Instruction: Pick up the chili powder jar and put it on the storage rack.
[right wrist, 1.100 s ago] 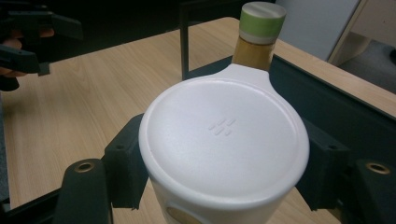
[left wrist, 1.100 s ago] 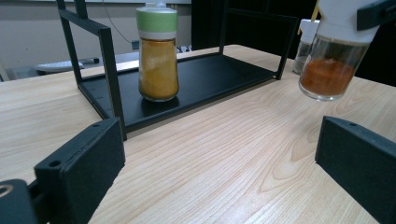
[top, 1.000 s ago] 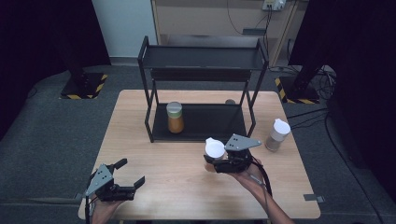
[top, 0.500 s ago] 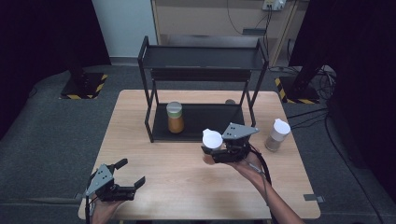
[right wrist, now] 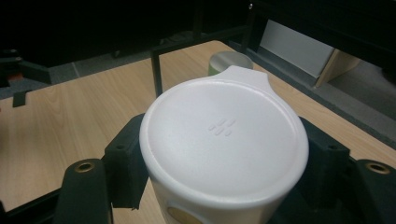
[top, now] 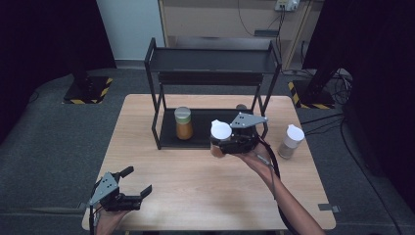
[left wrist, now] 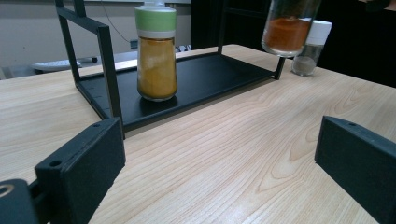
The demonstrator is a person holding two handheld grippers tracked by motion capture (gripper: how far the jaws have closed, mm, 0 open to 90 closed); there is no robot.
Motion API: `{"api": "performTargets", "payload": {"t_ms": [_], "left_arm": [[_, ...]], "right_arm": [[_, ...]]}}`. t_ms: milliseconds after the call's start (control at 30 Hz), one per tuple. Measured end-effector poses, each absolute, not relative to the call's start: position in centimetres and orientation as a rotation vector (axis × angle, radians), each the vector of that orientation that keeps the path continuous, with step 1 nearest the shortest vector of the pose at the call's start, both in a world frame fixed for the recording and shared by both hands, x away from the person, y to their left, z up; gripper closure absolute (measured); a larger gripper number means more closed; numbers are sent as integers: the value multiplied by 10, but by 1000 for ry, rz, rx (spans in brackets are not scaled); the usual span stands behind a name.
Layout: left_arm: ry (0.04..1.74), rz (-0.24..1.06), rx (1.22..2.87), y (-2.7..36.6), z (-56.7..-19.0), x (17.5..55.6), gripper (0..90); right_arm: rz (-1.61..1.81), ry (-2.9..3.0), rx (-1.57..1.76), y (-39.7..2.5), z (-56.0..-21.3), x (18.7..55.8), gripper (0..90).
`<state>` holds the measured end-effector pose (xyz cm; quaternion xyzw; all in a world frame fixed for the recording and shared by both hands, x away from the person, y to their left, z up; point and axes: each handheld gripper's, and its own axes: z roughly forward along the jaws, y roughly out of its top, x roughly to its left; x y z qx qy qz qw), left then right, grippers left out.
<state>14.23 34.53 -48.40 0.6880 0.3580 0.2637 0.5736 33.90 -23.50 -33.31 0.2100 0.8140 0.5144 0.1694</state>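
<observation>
High view: the right tongs (top: 222,144) grasp the white-capped spice jar (top: 219,138) above the tabletop (top: 195,186), near the rack (top: 210,98); placing remains. The left tongs (top: 134,188) rest released.

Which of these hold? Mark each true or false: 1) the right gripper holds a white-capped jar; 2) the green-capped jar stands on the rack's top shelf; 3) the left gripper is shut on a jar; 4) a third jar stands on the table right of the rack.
1) True: the right gripper is shut on the white-capped jar, jaws either side of it.
2) False: the green-capped jar stands on the bottom shelf of the rack.
3) False: the left gripper is open and empty, at the table's near left corner.
4) True: the grey-filled jar stands on the table, right of the rack.
</observation>
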Motion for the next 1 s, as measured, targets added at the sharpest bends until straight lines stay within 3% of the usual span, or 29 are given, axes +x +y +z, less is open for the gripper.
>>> {"api": "performTargets", "payload": {"t_ms": [1000], "left_arm": [[833, 607, 1608, 347, -486, 144, 15]], "right_arm": [[1456, 2269, 741, -201, -349, 406, 309]]}}
